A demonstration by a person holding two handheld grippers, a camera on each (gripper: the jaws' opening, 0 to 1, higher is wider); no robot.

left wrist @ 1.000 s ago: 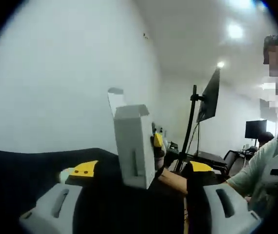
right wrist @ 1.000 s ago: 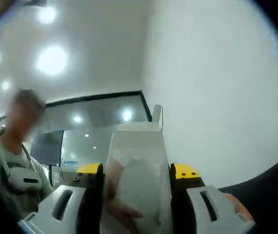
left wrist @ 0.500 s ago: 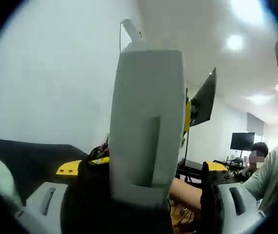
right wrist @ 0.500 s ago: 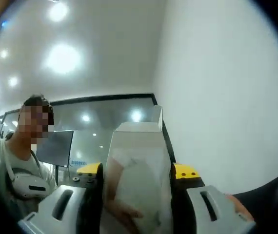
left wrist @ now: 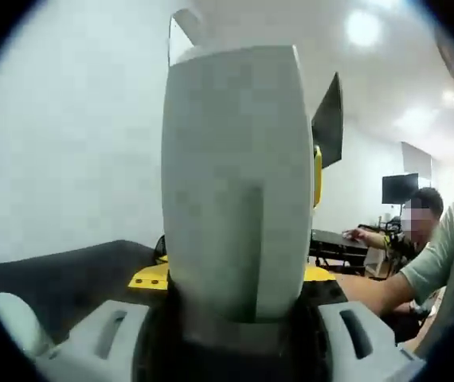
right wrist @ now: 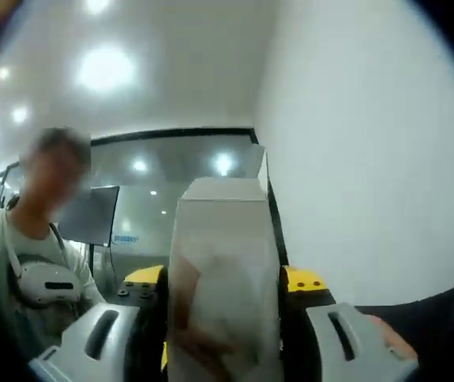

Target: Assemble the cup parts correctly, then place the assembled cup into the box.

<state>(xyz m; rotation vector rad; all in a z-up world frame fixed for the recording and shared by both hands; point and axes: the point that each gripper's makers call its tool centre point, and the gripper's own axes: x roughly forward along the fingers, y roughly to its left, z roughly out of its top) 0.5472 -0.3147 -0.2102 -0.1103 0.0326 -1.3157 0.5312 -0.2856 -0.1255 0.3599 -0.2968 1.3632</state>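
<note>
One plain white wall [left wrist: 60, 143] across most of the left gripper view, same wall [right wrist: 370, 159] on the right side of the right gripper view; white ceiling [right wrist: 171, 48] with round lights above. Dark tabletop [left wrist: 68, 274] low in the left gripper view, curving away toward the wall; a dark sliver of it at the lower right edge of the right gripper view. Glass partition with a black frame [right wrist: 171, 135] behind, ceiling lights reflected in it. Black monitor on a stand [left wrist: 328, 119] to the right of the box, another dark screen [left wrist: 398, 189] farther back. Seated person [left wrist: 418, 223] at a distant desk; person in a pale shirt [right wrist: 28, 278] at left in the right gripper view.

Tall white box [left wrist: 235, 175] upright, top flap open, held off the table, close up and between both pairs of jaws. Left gripper [left wrist: 231, 278] clamped on the box [right wrist: 223, 270] at its lower part; right gripper [right wrist: 223, 282] clamped on it from the other side. Cup not discernible
</note>
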